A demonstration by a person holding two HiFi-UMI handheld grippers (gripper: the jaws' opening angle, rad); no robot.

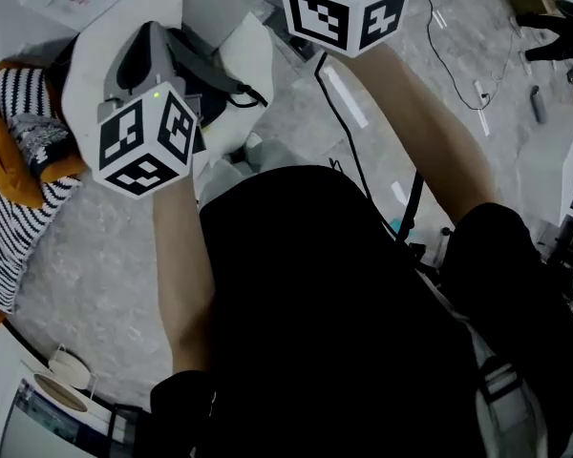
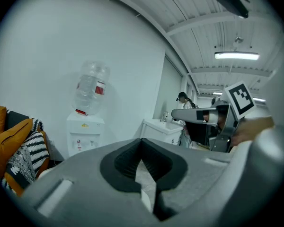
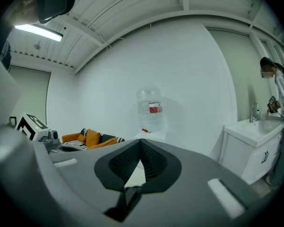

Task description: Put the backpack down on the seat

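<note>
Both grippers are raised in front of the person's black-clad chest (image 1: 334,313). My left gripper (image 2: 142,142) is shut, tips touching, with a dark strap (image 2: 161,205) deep between its jaws. A black strap (image 3: 127,200) also runs between the jaws of my right gripper (image 3: 141,141), which is shut on it. Their marker cubes show in the head view, left (image 1: 145,141) and right (image 1: 344,8). The backpack's body cannot be told apart from the black mass below. The seat, a sofa (image 1: 10,208) with orange cushions and a striped throw, lies to the left (image 3: 90,138).
A water dispenser (image 3: 151,112) stands against the white wall ahead. A white sink cabinet (image 3: 251,141) is at the right, with another person (image 3: 279,79) beside it. A white moulded object (image 1: 220,55) sits under the left gripper. Cables (image 1: 458,55) cross the grey floor.
</note>
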